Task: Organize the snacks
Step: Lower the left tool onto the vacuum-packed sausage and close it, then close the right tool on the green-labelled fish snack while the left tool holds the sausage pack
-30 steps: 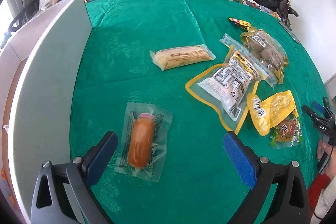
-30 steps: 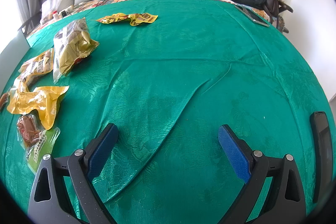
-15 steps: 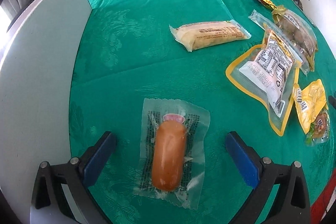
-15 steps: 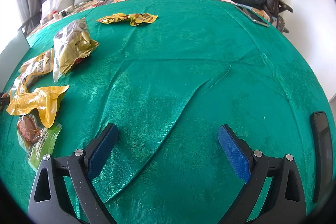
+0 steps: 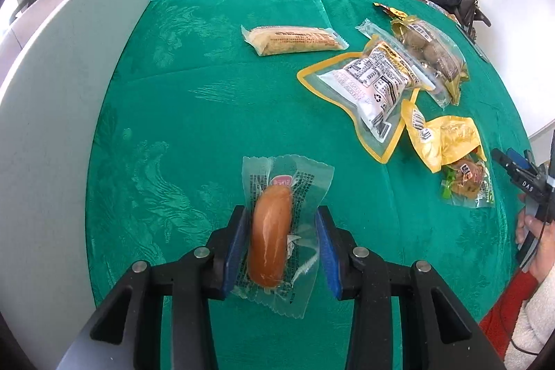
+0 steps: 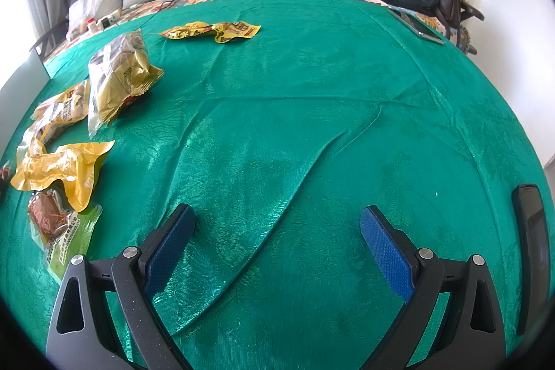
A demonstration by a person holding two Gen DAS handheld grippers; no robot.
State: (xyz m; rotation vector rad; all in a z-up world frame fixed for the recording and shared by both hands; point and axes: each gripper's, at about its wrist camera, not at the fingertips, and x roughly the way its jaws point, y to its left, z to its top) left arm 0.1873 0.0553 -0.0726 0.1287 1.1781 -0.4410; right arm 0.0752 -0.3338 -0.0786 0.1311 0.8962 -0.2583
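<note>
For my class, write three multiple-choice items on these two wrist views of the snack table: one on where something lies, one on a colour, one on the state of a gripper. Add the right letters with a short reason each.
1. Where does the orange sausage in its clear plastic wrapper lie?
A. between the blue pads of the left gripper
B. on top of the yellow-rimmed clear pouch
C. against the grey pillows

2. What colour is the patterned tablecloth?
A. red
B. green
C. white

3. How do the jaws of the right gripper stand?
A. shut on a yellow packet
B. shut on a phone
C. wide apart, with only cloth between them

Answers:
1 A: the left wrist view shows the sausage between the pads, whose jaws are closing on it.
2 B: green cloth fills both views.
3 C: the right wrist view shows nothing between its pads.
</note>
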